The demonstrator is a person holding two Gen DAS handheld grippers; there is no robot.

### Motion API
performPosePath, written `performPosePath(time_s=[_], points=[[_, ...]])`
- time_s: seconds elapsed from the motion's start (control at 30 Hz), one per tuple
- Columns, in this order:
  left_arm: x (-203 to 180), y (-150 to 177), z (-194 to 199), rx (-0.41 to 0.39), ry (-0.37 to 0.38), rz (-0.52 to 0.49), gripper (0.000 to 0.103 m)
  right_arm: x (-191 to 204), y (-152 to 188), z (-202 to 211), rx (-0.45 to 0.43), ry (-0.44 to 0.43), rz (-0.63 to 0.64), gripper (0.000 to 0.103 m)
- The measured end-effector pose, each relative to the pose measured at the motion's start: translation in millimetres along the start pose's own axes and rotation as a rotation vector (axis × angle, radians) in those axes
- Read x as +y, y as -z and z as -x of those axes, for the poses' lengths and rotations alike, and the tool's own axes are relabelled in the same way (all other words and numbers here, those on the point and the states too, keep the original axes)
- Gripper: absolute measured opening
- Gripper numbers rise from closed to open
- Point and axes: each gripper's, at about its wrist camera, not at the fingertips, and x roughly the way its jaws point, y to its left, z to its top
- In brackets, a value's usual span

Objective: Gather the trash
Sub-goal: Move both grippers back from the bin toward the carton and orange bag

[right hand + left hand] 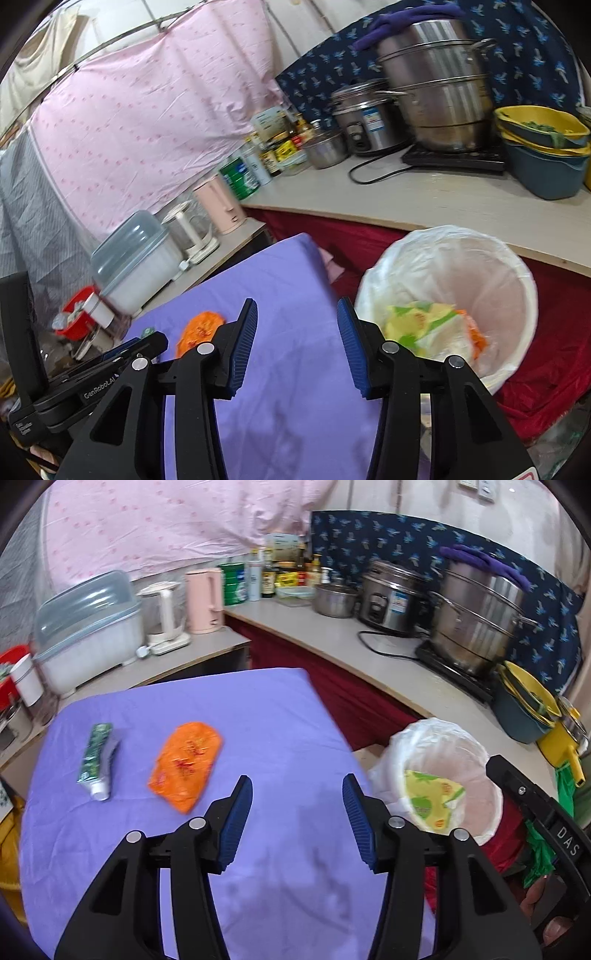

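Fingers of the left gripper (297, 790) stood wide open above the purple cloth (229, 716) and held nothing; the blue pads faced each other with only cloth between them. The right gripper (297, 314) was in the same state: its fingers were spread wide apart and empty, and they hung over the right part of the same cloth, close to the bin.

On the bench, ahead and to the left of the left gripper, lay an orange wrapper (186, 764), flat on the cloth. Further left of it lay a green toothpaste tube (98, 760), with its white cap toward the camera. The two pieces did not touch each other, and neither touched a gripper. In the right wrist view the orange wrapper (199, 330) was partly hidden behind the left finger.

Just beside the right edge of the bench stood a round trash bin (524, 295) with a white plastic liner. Inside it lay a yellow-green package (417, 325), and in the right wrist view something orange showed beside that package; what it was I could not tell.

Behind the bench ran a kitchen counter (332, 635) with a steel steamer pot (476, 624), a rice cooker (391, 598) and a pink kettle (203, 602).
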Motion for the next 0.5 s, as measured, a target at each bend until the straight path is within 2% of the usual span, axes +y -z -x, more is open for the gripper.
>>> performPosePath(time_s=[0.33, 0.4, 0.5], points=[[102, 13, 20, -0.005, -0.165, 0.113, 0.05, 87, 26, -36, 0.088, -0.102, 0.092, 0.044], [123, 17, 22, -0.003, -0.193, 0.139, 0.056, 100, 31, -42, 0.102, -0.115, 0.103, 0.045], [151, 21, 25, -0.002, -0.23, 0.172, 0.061, 122, 40, -53, 0.123, -0.13, 0.122, 0.05]])
